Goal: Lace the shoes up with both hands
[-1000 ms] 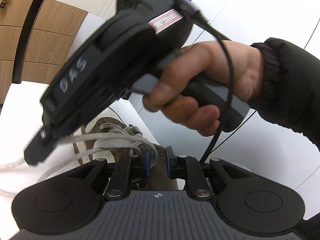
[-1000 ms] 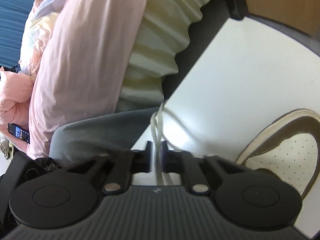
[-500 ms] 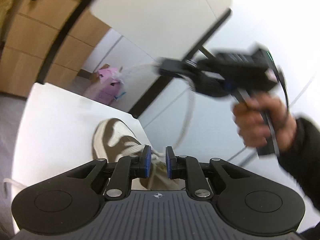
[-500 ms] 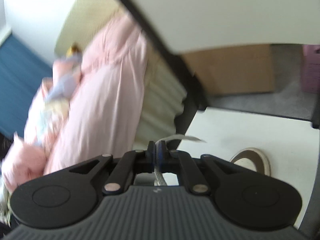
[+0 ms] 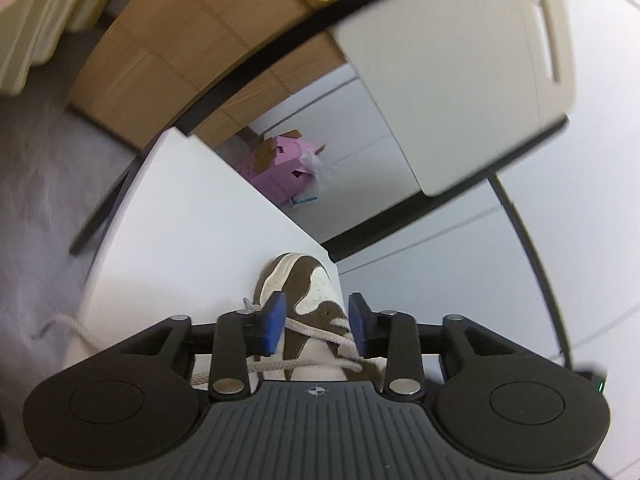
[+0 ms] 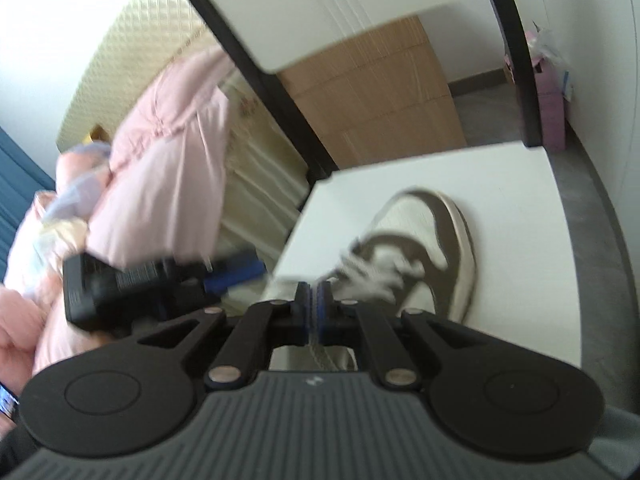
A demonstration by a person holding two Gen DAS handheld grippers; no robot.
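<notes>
Left wrist: my left tongs [image 5: 316,326] opening, nothing clamped, over brown-white shoe [image 5: 304,292] on bench [image 5: 192,232] | right tongs [image 6: 314,312] pinched on lace [image 6: 320,350] | no writing readable

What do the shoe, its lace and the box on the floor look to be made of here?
Shoe: brown panels matte and nappy, probably suede; white panels smooth, with punched holes over the toe, leather or synthetic.
Lace: off-white, visibly twisted strands, likely cotton cord.
Box: pink outside, brown raw flaps, so printed cardboard.
</notes>
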